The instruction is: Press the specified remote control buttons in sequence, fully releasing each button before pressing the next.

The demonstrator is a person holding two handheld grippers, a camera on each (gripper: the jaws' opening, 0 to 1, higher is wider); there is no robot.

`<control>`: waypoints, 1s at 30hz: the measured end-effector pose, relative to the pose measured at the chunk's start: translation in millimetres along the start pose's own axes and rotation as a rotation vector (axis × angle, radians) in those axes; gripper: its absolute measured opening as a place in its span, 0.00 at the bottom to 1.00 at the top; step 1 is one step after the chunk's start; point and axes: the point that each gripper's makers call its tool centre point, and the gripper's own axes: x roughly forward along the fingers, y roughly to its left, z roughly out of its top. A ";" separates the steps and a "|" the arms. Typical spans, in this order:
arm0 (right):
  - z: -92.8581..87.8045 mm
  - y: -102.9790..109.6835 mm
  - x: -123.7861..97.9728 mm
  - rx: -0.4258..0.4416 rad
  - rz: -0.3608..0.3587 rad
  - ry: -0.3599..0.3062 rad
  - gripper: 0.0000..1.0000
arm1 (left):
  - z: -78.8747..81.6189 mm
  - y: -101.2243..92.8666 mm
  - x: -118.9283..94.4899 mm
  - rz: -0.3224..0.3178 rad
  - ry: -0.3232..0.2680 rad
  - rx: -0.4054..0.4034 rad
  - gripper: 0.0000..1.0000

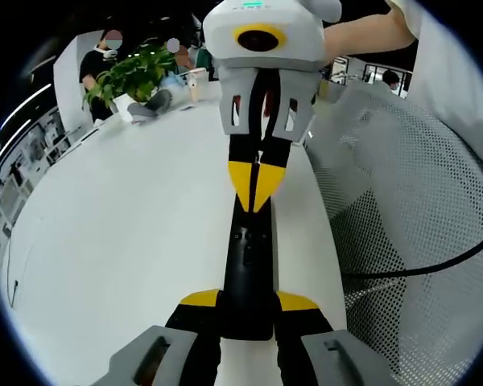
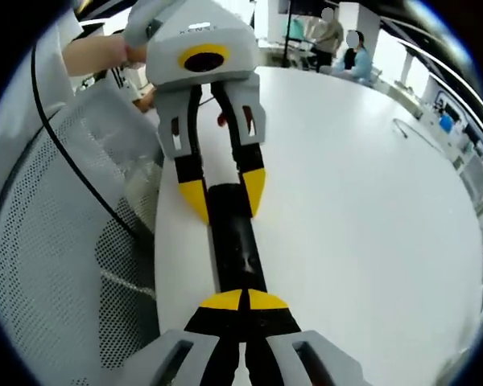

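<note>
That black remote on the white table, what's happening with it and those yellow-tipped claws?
A person is working two handheld grippers on a black remote control lying on a white table. The left gripper clamps one end of the remote between its yellow tips. The right gripper, jaws together, has its tips down on the remote's other end, apparently pressing a button. A potted plant stands at the table's far edge, with people beyond.

A potted plant (image 1: 133,74) and a paper cup (image 1: 196,83) stand on the white table (image 1: 121,217) (far end); mesh chair (image 1: 419,241) alongside
</note>
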 end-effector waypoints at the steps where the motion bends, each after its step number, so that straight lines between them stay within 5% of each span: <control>1: -1.6 -0.3 -0.9 0.000 -0.001 0.003 0.00 | 0.0 0.0 0.0 0.001 -0.002 -0.002 0.24; 10: -7.9 -0.3 -4.2 0.017 -0.005 0.005 0.00 | 0.4 -0.3 0.1 0.002 -0.006 -0.005 0.24; 15: -7.7 -0.1 -2.7 -0.096 -0.067 0.065 0.00 | 0.6 -0.6 0.5 0.001 0.000 0.001 0.24; 19: -6.7 -0.3 -1.7 -0.092 -0.080 0.060 0.00 | 0.5 -0.7 0.7 0.000 0.003 0.003 0.24; 25: -4.9 -2.7 -3.7 0.120 -0.061 -0.044 0.00 | 0.2 -0.4 0.7 0.000 -0.001 0.001 0.24; 30: -4.3 -2.8 -3.5 0.113 -0.061 -0.053 0.00 | -0.1 0.1 0.8 0.001 -0.001 0.000 0.24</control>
